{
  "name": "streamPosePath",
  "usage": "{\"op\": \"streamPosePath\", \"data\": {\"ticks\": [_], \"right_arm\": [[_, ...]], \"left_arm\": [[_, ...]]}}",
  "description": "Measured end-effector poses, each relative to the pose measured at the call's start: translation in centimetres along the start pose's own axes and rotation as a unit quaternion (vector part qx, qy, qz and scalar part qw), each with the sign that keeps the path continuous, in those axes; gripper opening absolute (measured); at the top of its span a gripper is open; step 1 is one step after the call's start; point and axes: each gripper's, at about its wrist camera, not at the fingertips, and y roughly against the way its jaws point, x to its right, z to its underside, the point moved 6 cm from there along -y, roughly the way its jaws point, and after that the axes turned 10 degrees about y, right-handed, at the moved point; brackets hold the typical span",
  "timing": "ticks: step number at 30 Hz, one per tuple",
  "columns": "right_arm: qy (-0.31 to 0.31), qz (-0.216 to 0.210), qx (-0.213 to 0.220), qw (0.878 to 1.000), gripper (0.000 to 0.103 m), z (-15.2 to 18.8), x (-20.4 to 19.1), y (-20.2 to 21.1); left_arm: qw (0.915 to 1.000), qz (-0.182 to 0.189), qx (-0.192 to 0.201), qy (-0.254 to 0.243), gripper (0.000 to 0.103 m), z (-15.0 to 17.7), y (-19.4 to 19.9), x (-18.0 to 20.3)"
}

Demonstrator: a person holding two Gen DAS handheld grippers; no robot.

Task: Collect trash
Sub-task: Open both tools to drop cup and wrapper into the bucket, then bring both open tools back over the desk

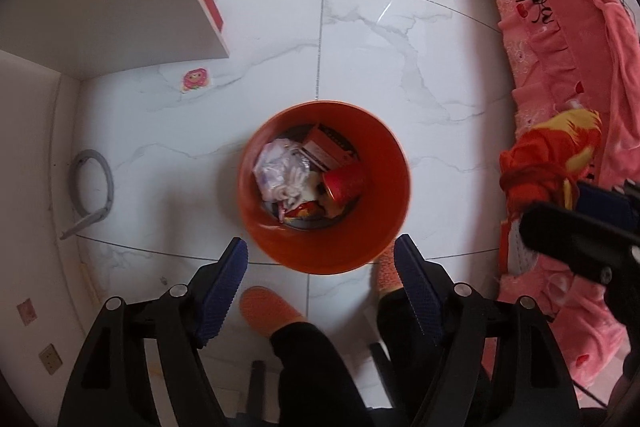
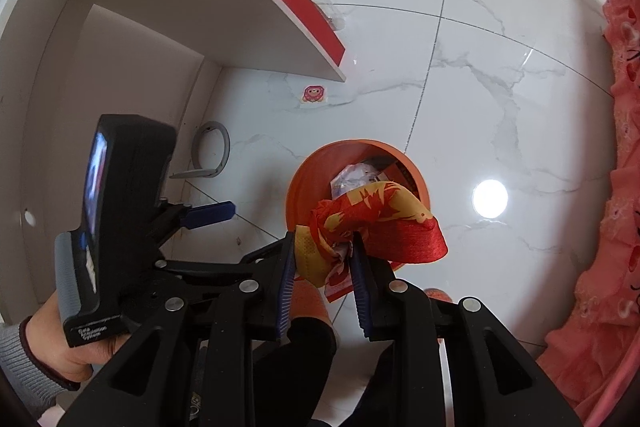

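Our left wrist view looking straight down, our right tilted steeply, both sharing the orange bin (image 1: 324,255) (image 2: 304,183) below.

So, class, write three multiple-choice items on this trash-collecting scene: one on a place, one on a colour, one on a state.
1. Where does the bin stand?
A on the floor
B on a shelf
C on the bed

2. What colour is the bin?
A blue
B orange
C green

3. What is the right gripper doing?
A hanging open, with nothing in it
B clamping a red-and-yellow wrapper
C gripping the bin's rim

Answers: 1 A, tiles surround it; 2 B, its wall is orange; 3 B, the wrapper sits pinched between its fingers.
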Motion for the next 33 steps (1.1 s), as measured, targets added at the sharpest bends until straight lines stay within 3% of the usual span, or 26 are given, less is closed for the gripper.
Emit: {"op": "streamPosePath", "data": {"ticks": [5,11,21,28,30,33], "right_arm": [[0.004,-0.009,-0.013,1.000,0.032,-0.3,-0.8,-1.5],[0.011,-0.009,-0.020,1.000,0.047,-0.4,-2.3,-2.5],[0.008,0.003,-0.016,1.000,0.048,-0.8,-2.8,-2.1],[0.011,0.012,0.013,1.000,0.049,-1.0,-3.9,2.5],[0.016,0.021,0.032,0.999,0.055,-1.1,-4.4,5.2],[0.030,0.031,0.066,0.997,0.056,-1.4,-5.5,9.9]], "left_arm": [[0.9999,-0.011,-0.002,0.007,0.076,0.3,0.1,-1.5],[0.9996,-0.018,-0.010,0.022,0.076,0.9,-0.1,-3.0],[0.9992,-0.019,0.002,0.035,0.076,1.0,1.0,-3.6],[0.9982,-0.004,0.050,0.034,0.076,1.4,6.3,-1.6],[0.9969,-0.001,0.072,0.034,0.076,1.5,8.7,-0.9],[0.9937,-0.009,0.108,0.028,0.076,1.7,12.6,0.0]]}}
